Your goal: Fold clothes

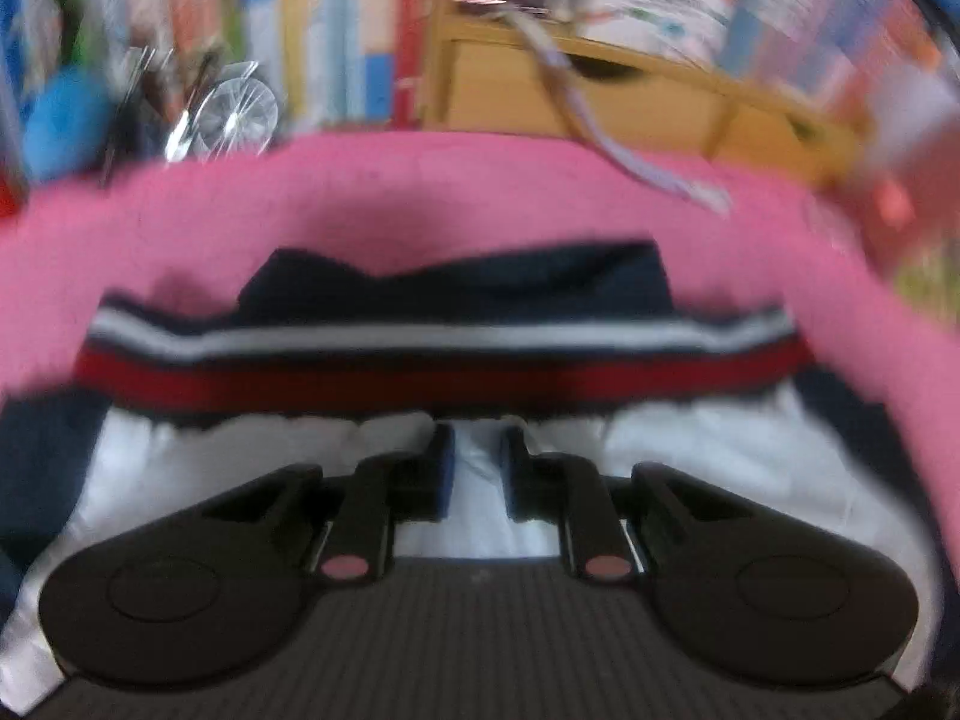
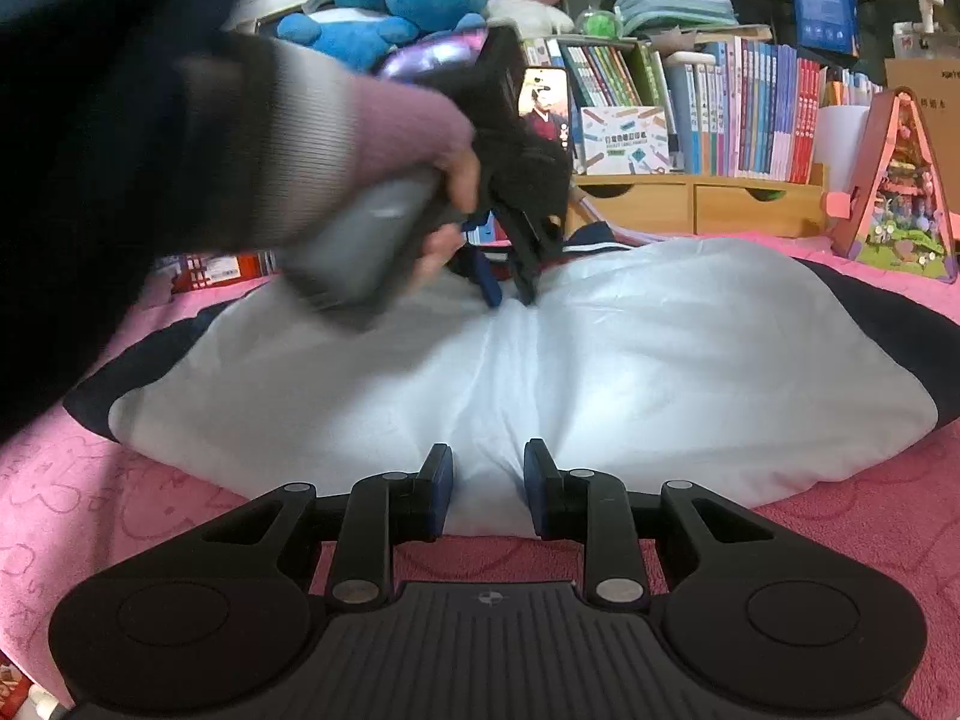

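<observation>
A white garment (image 2: 690, 360) with navy sleeves and a white, red and navy striped band (image 1: 444, 360) lies spread on a pink blanket (image 2: 120, 510). My right gripper (image 2: 487, 471) sits at the garment's near edge, its blue pads pinching a raised fold of white cloth. At the far end, near the striped band, my left gripper (image 2: 510, 300) points steeply down, held by a hand (image 2: 456, 174) in a dark sleeve. In the blurred left wrist view, the left gripper (image 1: 478, 456) has a ridge of white cloth (image 1: 690, 450) clamped between its pads. A crease runs between both grippers.
Behind the blanket stand a wooden drawer box (image 2: 690, 207), a row of books (image 2: 750, 114) and plush toys (image 2: 408, 0). A triangular toy house (image 2: 894, 186) stands at the right rear. The person's dark sleeve (image 2: 90, 150) fills the left of the right wrist view.
</observation>
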`<action>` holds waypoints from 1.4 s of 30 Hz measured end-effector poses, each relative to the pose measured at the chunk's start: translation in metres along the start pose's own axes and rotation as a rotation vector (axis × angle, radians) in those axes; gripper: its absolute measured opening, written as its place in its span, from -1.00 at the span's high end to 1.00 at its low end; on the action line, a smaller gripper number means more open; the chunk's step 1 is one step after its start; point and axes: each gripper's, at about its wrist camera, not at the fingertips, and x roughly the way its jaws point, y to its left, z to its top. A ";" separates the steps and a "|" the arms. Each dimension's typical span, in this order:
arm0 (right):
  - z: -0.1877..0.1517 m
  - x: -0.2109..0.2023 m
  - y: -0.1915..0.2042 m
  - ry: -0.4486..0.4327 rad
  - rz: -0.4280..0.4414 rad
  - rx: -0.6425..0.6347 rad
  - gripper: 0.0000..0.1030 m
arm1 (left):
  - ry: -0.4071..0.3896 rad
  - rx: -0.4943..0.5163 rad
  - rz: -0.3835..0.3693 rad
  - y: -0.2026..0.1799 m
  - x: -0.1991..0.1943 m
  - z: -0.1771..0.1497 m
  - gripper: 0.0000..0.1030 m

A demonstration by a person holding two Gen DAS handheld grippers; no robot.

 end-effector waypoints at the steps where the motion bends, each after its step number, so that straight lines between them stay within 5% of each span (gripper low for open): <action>1: 0.000 0.000 0.000 0.002 0.001 0.002 0.48 | 0.001 0.021 0.001 0.000 -0.001 -0.001 0.68; 7: 0.001 0.001 0.003 0.001 -0.003 -0.003 0.47 | -0.008 0.017 0.003 0.008 -0.033 -0.025 0.68; 12: 0.002 0.002 0.003 -0.001 -0.005 -0.009 0.47 | -0.021 0.151 -0.084 -0.002 -0.085 -0.063 0.68; 20: 0.002 0.002 0.005 -0.010 -0.010 -0.017 0.47 | 0.122 0.299 -0.101 -0.021 -0.099 -0.133 0.66; 30: -0.001 0.001 0.009 -0.029 -0.020 -0.042 0.47 | 0.011 0.248 -0.023 -0.021 -0.039 -0.065 0.64; 36: -0.002 0.001 0.008 -0.030 -0.012 -0.047 0.47 | -0.010 0.057 -0.008 0.008 0.001 -0.005 0.66; 42: -0.001 0.001 0.005 -0.029 -0.004 -0.045 0.47 | -0.031 0.087 0.011 0.007 -0.012 -0.018 0.65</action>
